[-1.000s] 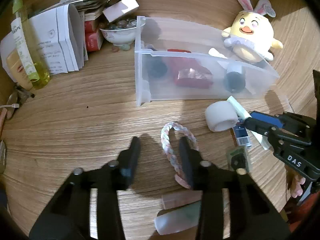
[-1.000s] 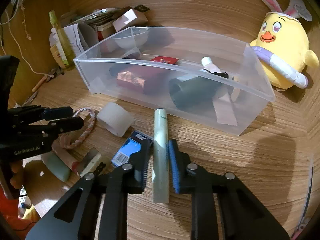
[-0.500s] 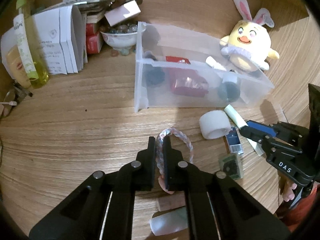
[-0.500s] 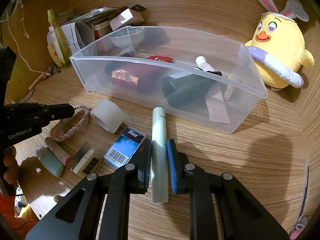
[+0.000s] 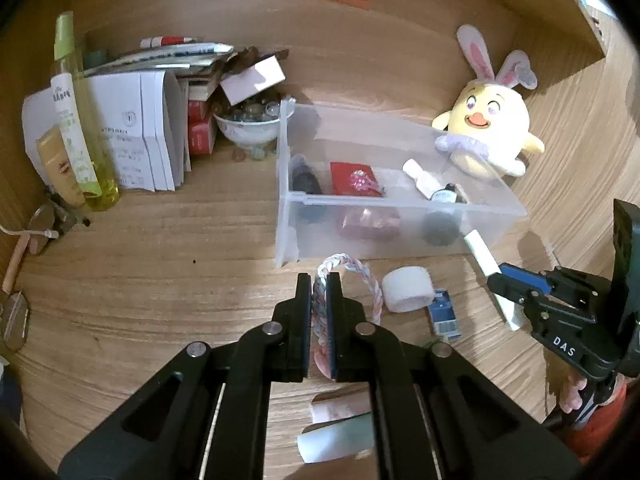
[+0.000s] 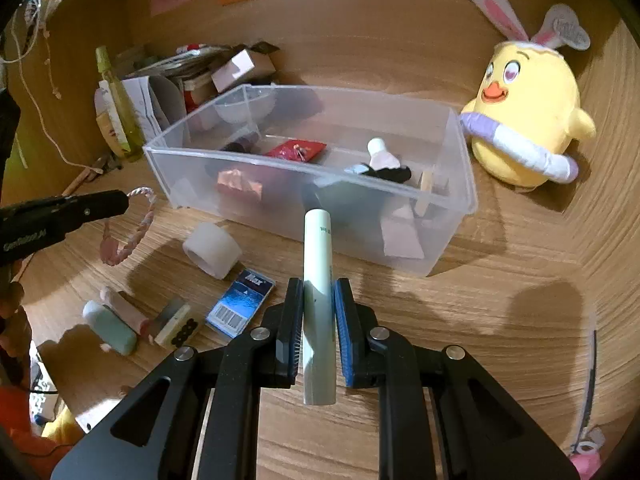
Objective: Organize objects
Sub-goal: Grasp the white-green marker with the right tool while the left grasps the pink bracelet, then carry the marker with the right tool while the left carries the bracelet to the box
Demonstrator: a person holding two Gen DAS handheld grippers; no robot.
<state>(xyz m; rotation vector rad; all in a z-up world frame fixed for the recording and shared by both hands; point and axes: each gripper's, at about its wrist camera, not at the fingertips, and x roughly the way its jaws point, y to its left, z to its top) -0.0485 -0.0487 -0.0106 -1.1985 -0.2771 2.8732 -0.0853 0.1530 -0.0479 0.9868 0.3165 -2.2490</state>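
The wooden desk (image 6: 500, 300) fills both views, and on it the clear plastic bin (image 6: 448, 196) sits in the middle with a red packet, a dark bottle and a white-capped tube already lying inside. Behind the bin's far right corner a yellow chick plush (image 6: 528, 120) with rabbit ears stands upright.

Both tools point steeply down at the desk from the near side of the bin. The left gripper (image 5: 319, 300) is pressed together on one side of a braided pastel rope ring (image 5: 370, 280), whose free half hangs from the tips clear of the desk (its lower end shows in the right wrist view). "GenRobot.AI" can be read along its side. The right gripper (image 6: 319, 308) pinches a pale green tube (image 6: 318, 264) between blue pads; the tube runs forward past the fingertips toward the bin's near wall, its small print too fine to read. Seen from the left wrist, this tool carries the letters "DAS".

On the desk between the two tools lie a white tape roll (image 6: 212, 250), a small blue box (image 6: 242, 298) marked "Max" above a barcode, a domino-like tile (image 6: 176, 326), a pink stick and a mint-green capsule (image 6: 110, 328).
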